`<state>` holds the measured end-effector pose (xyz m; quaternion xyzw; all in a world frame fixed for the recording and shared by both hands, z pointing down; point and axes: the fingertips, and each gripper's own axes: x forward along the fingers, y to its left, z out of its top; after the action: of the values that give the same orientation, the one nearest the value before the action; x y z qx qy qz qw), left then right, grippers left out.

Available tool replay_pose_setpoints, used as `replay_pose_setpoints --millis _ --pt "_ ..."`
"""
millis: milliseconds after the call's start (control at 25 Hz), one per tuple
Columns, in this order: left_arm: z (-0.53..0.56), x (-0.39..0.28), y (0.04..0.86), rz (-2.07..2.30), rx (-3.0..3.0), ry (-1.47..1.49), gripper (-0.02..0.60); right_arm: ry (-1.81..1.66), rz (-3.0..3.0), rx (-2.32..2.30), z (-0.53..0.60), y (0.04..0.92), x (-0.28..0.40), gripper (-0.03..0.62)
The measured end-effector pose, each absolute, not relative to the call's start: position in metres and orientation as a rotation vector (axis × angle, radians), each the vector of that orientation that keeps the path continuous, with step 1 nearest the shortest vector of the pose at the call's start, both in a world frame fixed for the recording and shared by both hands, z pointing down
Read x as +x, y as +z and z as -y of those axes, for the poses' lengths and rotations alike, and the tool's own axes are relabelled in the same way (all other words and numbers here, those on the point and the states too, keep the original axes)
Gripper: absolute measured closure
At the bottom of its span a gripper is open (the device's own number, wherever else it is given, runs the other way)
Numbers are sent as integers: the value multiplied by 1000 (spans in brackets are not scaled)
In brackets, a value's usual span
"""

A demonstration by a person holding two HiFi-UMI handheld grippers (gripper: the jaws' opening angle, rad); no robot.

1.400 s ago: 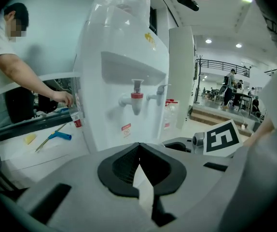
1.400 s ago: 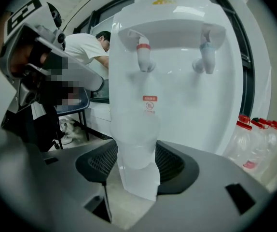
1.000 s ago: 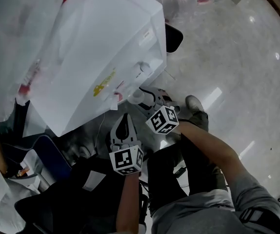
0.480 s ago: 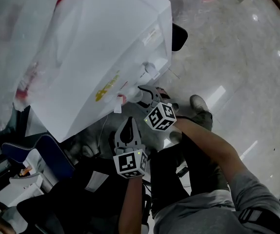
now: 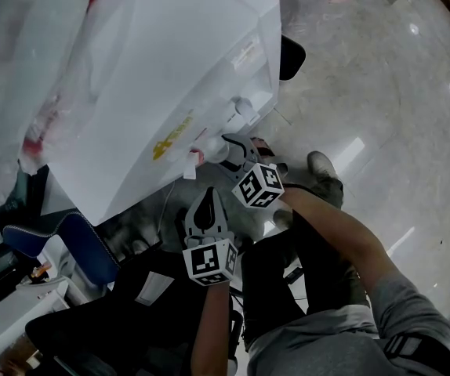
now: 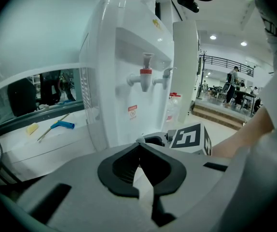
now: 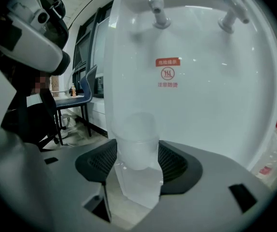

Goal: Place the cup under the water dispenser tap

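Nearly there, I think. The big white plastic water dispenser (image 5: 170, 77) stands right in front. The right gripper (image 5: 237, 153) pinches a see-through plastic cup (image 7: 137, 144) between its jaws and holds it close to the dispenser's front, low down and a bit to one side of the little tap with the red ring (image 7: 157, 6). The left gripper (image 6: 139, 146) has its jaws pressed together on nothing. What is left, I guess, is lining the cup up right under the tap and letting go.
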<state>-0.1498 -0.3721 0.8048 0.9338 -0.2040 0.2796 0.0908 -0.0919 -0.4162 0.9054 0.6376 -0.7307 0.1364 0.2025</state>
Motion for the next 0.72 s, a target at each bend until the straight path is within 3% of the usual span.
replay_pose_setpoints --millis 560,720 --pt "364 -156 790 631 2750 849 572 481 2001 1771 393 900 -86 324" --pt "359 -152 779 642 2749 836 572 465 1976 1793 384 888 -79 389"
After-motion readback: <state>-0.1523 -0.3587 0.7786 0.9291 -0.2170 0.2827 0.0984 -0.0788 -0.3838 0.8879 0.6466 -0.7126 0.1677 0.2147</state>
